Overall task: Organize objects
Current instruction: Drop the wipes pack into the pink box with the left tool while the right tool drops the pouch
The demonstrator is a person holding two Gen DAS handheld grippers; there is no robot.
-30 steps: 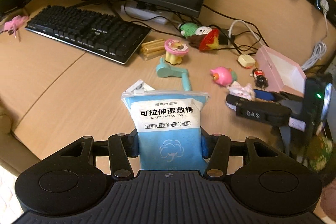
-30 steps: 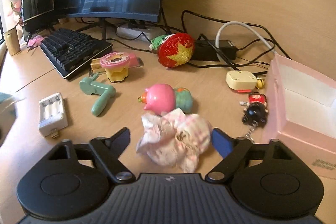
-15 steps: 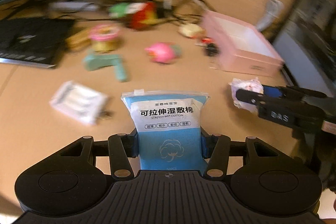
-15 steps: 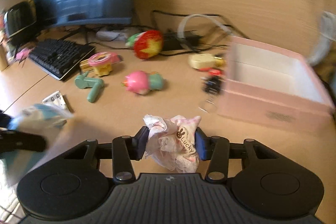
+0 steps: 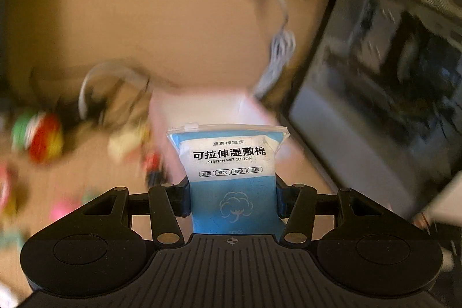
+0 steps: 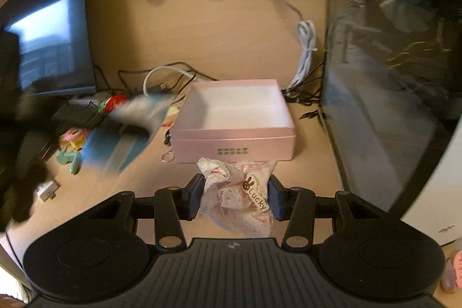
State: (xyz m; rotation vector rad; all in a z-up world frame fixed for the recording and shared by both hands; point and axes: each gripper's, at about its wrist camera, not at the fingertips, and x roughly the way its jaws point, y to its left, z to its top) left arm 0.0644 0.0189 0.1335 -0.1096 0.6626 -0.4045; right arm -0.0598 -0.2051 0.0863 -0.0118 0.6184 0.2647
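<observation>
Your left hand-held gripper (image 5: pixel 232 199) pinches an upright blue-and-white plastic pouch of stretch wet cotton (image 5: pixel 231 166), held just in front of the open square pink cardboard box (image 6: pixel 235 117); that view is blurred, so the toys to the left of the box are only coloured smears. Your right hand-held gripper (image 6: pixel 234 199) is clamped on a crumpled pink-and-white cloth bundle with a "Lucky" rabbit tag (image 6: pixel 239 197), just before the box's near wall. The box sits on the wooden counter (image 6: pixel 311 163), empty inside as far as shows.
</observation>
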